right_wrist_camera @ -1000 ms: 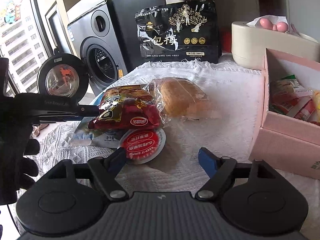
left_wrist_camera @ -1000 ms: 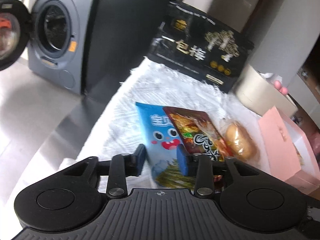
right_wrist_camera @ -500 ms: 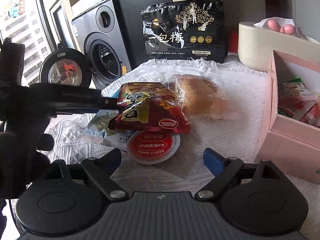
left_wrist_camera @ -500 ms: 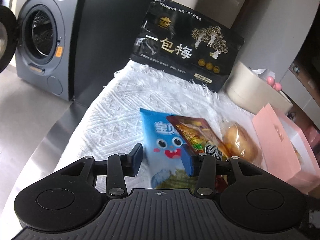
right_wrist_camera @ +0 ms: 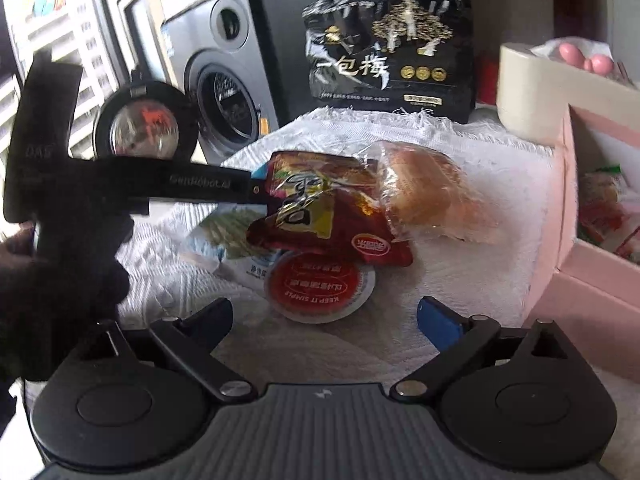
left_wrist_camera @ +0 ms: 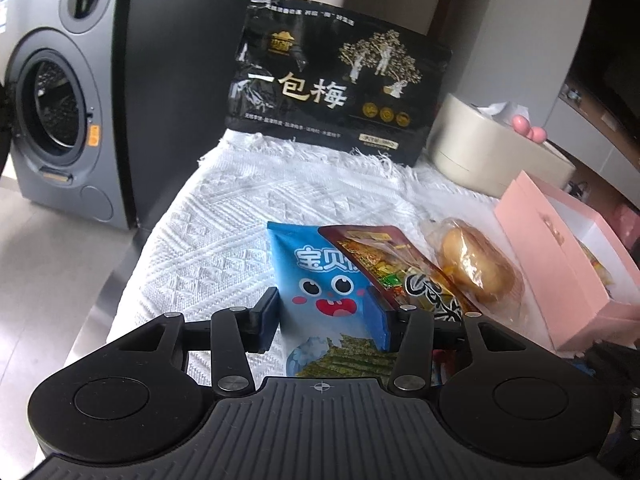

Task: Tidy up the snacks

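The left gripper (left_wrist_camera: 322, 314) slants down over the near edge of a white cloth (left_wrist_camera: 224, 232). Its jaws have just been opening and stand part-way apart around a blue seaweed pack (left_wrist_camera: 320, 276); whether the pads still press on the pack cannot be told. In the right wrist view this gripper (right_wrist_camera: 260, 194) reaches in level from the left, held by a dark-gloved hand (right_wrist_camera: 52, 272), its tip at the pile of snacks.

A red pouch (left_wrist_camera: 384, 260) lies over the blue pack's right side, and a bun in clear wrap (left_wrist_camera: 476, 268) lies just right of that. A round red-lidded cup (right_wrist_camera: 320, 284) sits nearest, partly under the red pouch.

The right gripper (right_wrist_camera: 324, 316) also slants down, near the cup. Its jaws have just been opening and stand wide apart with nothing between the pads.

A pink box (left_wrist_camera: 560, 256) with packets inside stands at the right edge. A large black bag (left_wrist_camera: 340, 88) stands upright at the far end, a cream tub (left_wrist_camera: 480, 156) to its right. A washing machine (left_wrist_camera: 56, 112) stands on the floor at far left.
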Demonstrator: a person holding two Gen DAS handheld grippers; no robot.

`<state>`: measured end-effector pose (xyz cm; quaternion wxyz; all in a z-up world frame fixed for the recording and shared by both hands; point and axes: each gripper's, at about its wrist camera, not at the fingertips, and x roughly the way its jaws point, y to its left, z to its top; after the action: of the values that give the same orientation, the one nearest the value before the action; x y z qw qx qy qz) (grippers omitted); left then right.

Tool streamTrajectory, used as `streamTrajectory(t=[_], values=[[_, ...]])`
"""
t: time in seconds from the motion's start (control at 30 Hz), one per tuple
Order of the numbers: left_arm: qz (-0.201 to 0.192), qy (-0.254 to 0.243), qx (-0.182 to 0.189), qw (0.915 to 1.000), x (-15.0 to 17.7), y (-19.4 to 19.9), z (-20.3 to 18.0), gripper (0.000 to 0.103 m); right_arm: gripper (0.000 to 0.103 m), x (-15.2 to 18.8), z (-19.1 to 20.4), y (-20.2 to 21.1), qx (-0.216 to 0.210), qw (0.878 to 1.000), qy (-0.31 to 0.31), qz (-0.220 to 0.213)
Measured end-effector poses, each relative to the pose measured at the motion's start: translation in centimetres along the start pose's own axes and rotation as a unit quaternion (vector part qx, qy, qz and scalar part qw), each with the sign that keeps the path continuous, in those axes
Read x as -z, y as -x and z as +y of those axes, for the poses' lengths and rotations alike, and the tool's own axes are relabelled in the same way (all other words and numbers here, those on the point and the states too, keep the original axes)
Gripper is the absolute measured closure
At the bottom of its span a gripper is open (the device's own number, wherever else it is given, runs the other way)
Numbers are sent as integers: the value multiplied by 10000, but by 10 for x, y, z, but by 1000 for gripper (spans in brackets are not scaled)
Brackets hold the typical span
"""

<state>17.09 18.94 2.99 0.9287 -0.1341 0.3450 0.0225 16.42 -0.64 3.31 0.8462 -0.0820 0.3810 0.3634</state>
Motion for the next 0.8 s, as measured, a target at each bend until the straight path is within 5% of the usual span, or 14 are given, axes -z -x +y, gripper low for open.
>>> streamTrajectory(t=[0.2,0.43,0.5,0.53,0.8], values=[[-29,-78,182,9998,1,3,10,53,3,-1,2,-2,81,9999,86,32],[-167,-596,-643,9960,-6,10,21,64,3,-1,6,-4,199,9996,211,70],[-32,-547,-859,9948,-7,7,29,82,3,-1,6,-5,204,9995,220,71],[8,-515,-886,9947,-7,6,32,82,3,-1,5,-5,198,9995,215,69],[-49,111,-382,9992,-10,20,41,82,3,0,2,-3,131,9998,129,20]])
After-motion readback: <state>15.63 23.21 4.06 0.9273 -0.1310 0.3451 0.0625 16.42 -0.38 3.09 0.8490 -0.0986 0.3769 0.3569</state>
